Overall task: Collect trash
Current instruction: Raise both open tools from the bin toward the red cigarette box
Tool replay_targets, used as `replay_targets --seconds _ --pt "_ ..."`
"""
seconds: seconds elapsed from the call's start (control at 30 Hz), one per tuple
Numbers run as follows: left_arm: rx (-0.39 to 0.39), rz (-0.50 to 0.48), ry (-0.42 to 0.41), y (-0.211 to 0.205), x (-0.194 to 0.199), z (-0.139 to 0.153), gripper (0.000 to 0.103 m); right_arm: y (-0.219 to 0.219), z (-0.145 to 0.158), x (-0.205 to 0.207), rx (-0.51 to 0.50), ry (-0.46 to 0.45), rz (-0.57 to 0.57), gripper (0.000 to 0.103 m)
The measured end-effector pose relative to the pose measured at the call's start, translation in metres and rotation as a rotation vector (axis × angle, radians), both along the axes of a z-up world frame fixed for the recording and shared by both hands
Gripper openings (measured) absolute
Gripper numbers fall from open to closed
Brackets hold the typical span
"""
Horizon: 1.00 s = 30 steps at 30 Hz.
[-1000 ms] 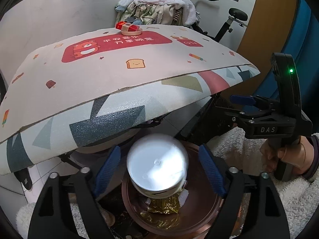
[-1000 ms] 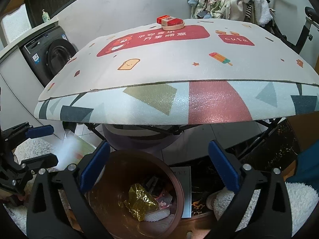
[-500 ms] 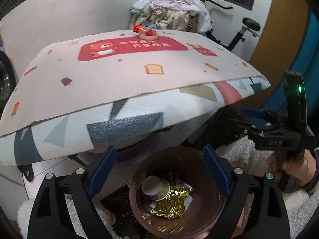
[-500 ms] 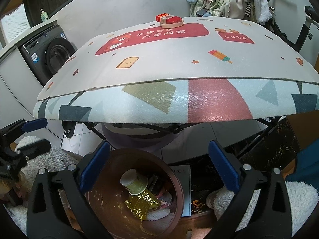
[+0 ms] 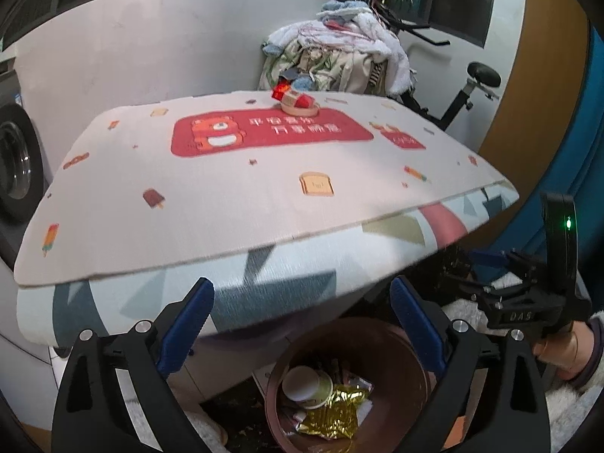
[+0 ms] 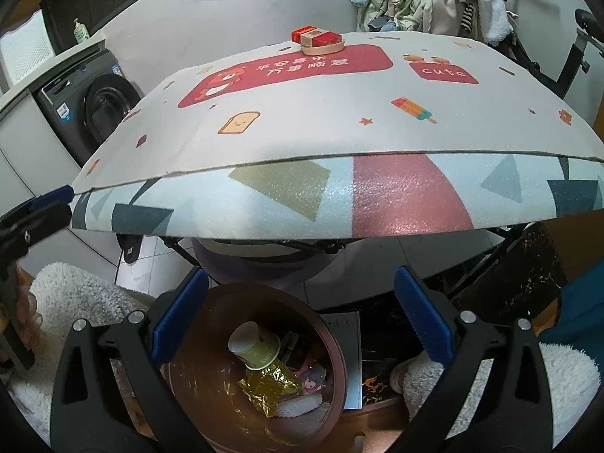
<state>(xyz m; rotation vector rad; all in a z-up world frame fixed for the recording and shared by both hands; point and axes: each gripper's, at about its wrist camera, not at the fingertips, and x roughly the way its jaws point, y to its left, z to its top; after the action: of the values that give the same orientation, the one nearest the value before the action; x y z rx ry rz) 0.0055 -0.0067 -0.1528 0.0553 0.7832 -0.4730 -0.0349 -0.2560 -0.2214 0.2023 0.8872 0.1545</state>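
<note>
Left gripper, seen from its own wrist camera: the two blue-padded fingers stand wide apart with nothing between them, poised above and slightly to the table side of the brown trash bin. Right gripper, from its own camera: likewise spread wide and holding nothing, above the same bin; it also appears at the right edge of the left wrist view, held in the person's hand beside the bin (whether anything lies between its fingers cannot be told from that angle).

Contents of the bin: a paper cup with a yellow-green wall lies on its side near the top of the pile, its white base turned toward the table; a crumpled gold foil wrapper lies just beside and partly under it, with other small scraps underneath.

The bin stands on the floor below the near edge of the folding table, which carries a printed mat with a red panel. At the edge of the table farthest from the bin, a red box rests on a roll of tape. Beyond that edge rises a heap of clothes; a washing machine stands to the table's left.
</note>
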Motion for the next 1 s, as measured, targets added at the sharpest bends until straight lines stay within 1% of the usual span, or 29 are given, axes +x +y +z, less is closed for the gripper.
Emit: replay_targets --seconds 0.23,0.37,0.57,0.63,0.77,0.83,0.9,1.0 --pt "-0.012 0.023 -0.056 0.012 0.031 0.029 0.092 -0.015 0.017 0.02 -0.024 -0.022 -0.012 0.097" --pt "-0.014 0.033 -0.085 0.02 0.051 0.046 0.092 -0.027 0.032 0.04 -0.043 -0.044 -0.024 0.097" --pt "-0.03 0.065 -0.098 0.032 0.081 0.061 0.092 -0.043 0.056 0.077 -0.072 -0.077 -0.032 0.097" --pt "-0.033 0.07 -0.1 0.034 0.089 0.064 0.092 -0.045 0.063 0.091 -0.085 -0.088 -0.027 0.097" --pt "-0.042 0.079 -0.095 0.037 0.11 0.064 0.092 -0.052 0.074 0.126 -0.08 -0.099 -0.01 0.097" --pt "-0.045 0.084 -0.091 0.037 0.12 0.063 0.092 -0.055 0.078 0.145 -0.067 -0.101 0.013 0.097" --pt "-0.051 0.094 -0.089 0.039 0.133 0.062 0.092 -0.056 0.082 0.171 -0.049 -0.101 0.075 0.097" --pt "-0.065 0.108 -0.075 0.043 0.149 0.058 0.092 -0.051 0.086 0.206 -0.101 -0.107 0.115 0.097"
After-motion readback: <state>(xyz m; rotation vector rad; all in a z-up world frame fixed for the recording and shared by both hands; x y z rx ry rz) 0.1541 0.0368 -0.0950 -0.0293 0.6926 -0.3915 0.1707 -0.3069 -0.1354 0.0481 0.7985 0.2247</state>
